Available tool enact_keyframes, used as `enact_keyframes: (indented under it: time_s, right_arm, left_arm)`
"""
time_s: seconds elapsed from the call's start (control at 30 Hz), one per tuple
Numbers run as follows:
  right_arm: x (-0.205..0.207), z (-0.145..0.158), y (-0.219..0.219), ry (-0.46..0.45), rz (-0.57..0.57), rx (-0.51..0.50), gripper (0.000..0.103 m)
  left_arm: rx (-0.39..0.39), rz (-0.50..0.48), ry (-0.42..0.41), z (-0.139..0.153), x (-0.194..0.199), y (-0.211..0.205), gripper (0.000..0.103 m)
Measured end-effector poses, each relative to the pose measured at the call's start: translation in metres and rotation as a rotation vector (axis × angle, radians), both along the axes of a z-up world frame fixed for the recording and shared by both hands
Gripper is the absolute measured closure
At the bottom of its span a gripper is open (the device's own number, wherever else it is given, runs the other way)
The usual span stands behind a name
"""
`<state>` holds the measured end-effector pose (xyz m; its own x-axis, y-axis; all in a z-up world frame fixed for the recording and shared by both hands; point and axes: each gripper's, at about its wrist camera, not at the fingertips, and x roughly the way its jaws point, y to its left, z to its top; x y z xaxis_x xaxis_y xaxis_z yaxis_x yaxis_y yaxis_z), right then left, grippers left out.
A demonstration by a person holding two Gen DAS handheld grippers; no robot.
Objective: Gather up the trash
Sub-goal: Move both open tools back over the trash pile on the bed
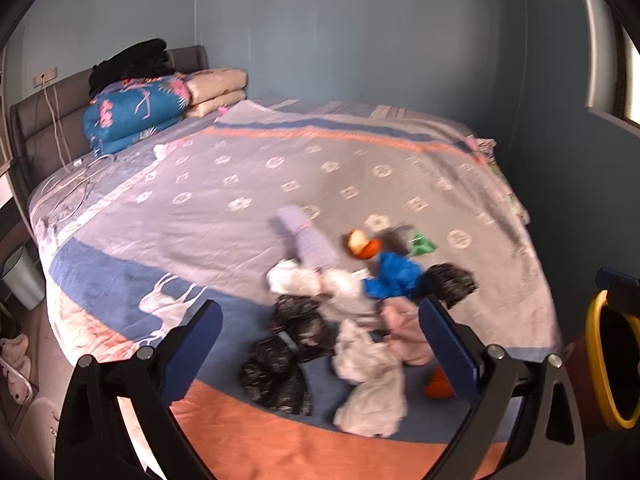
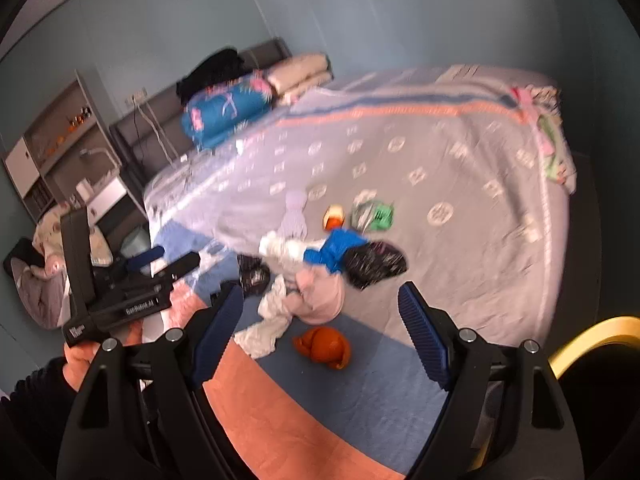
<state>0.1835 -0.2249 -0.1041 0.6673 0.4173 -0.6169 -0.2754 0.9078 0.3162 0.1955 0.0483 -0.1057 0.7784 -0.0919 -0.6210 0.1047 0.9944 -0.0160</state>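
A pile of trash lies on the bed near its front edge: white crumpled paper, black speckled wrappers, a blue wrapper, a pink bag, orange peel, a green wrapper and a half-eaten fruit. My left gripper is open above the pile, holding nothing. My right gripper is open above the white paper and orange peel, holding nothing. The left gripper also shows in the right wrist view.
A yellow-rimmed black bin stands at the right, beside the bed; its rim shows in the right wrist view. Folded quilts sit by the headboard. A shelf unit and a small grey bin stand left of the bed.
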Motion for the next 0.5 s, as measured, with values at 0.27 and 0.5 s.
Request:
enact_keyframes:
  time_s: [0.27,0.5]
  right_arm:
    - [0.033,-0.063,0.047,0.117,0.047,-0.102,0.027]
    - [0.048,-0.102,0.068,0.177,0.063,-0.187,0.027]
  left_arm:
    - [0.014,0.041,0.098,-0.049,0.026,0.031,0.008]
    - [-0.003,0.065,0.175,-0.085,0.045,0.046,0.008]
